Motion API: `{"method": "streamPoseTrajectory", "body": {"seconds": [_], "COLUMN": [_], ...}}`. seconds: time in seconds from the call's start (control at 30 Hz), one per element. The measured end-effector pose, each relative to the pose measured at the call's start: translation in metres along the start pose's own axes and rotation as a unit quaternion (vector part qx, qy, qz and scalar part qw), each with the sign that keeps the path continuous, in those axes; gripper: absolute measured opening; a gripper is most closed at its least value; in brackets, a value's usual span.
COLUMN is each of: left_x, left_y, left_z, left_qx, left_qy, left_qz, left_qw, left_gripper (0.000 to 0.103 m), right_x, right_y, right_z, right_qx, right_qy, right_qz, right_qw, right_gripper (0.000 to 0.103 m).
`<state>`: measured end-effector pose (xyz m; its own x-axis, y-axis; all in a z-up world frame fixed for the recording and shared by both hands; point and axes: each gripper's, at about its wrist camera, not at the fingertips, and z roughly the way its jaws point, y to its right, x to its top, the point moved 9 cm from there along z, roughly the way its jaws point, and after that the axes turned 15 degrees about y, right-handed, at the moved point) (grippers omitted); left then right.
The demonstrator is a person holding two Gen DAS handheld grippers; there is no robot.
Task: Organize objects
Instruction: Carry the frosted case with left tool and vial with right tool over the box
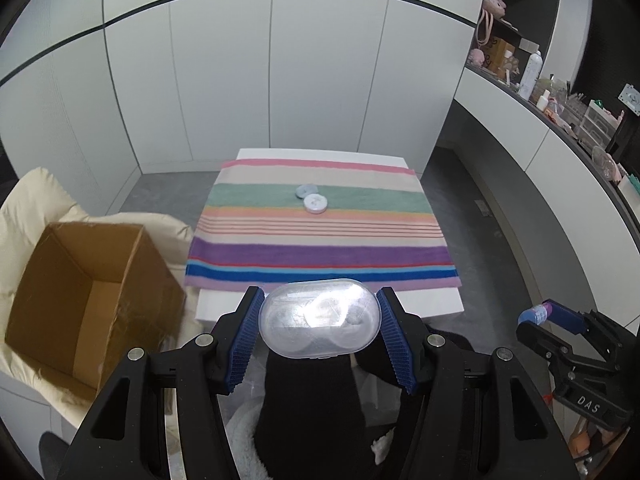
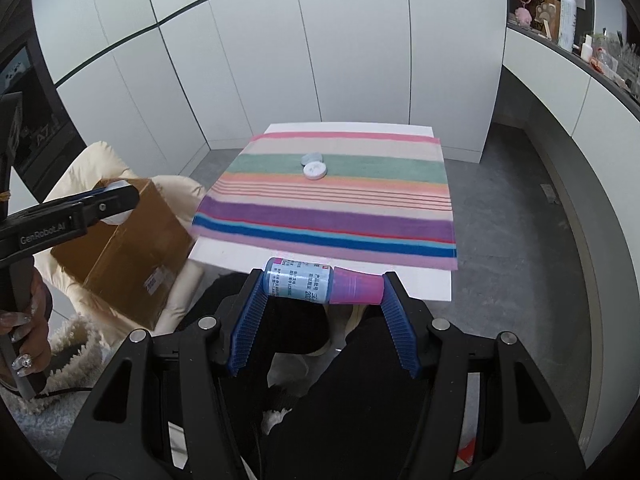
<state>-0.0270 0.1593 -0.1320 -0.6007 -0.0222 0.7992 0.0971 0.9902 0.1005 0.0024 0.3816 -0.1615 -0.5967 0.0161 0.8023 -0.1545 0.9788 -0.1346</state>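
Note:
My left gripper (image 1: 320, 320) is shut on a clear oval plastic case (image 1: 319, 319), held in front of the table's near edge. My right gripper (image 2: 324, 286) is shut on a small blue bottle with a pink cap (image 2: 320, 281), held sideways between the pads; it also shows in the left wrist view (image 1: 538, 314). Two round white and pale blue lidded jars (image 1: 312, 199) (image 2: 314, 166) sit touching on the green stripe of the striped towel (image 1: 320, 236) (image 2: 332, 208). An open, empty cardboard box (image 1: 88, 304) (image 2: 128, 244) stands left of the table.
The towel covers a small white table (image 1: 328, 304) (image 2: 360, 280). The box rests on a cream cushioned chair (image 1: 36, 200) (image 2: 96, 164). White cabinet walls stand behind. A cluttered shelf (image 1: 560, 104) runs along the right. My legs are below the grippers.

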Motion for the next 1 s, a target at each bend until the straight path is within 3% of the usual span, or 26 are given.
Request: {"method": "streamPoseTrajectory", "body": {"seconds": [0.6, 1.0], "left_x": [-0.011, -0.025], "left_y": [-0.029, -0.109], "left_z": [0.002, -0.013], "left_qx": [0.006, 0.073], "left_qy": [-0.014, -0.014], "left_qz": [-0.040, -0.093], "left_qw": [0.9991, 0.9929], "left_gripper": [0.059, 0.059], "right_x": [-0.004, -0.009], "right_y": [-0.017, -0.094], "right_z": [0.011, 0.049], "right_qx": [0.015, 0.086], "right_qy": [-0.014, -0.035], "right_qz": [-0.012, -0.066], "right_qw": [1.000, 0.993], "right_gripper": [0.061, 0.061]}}
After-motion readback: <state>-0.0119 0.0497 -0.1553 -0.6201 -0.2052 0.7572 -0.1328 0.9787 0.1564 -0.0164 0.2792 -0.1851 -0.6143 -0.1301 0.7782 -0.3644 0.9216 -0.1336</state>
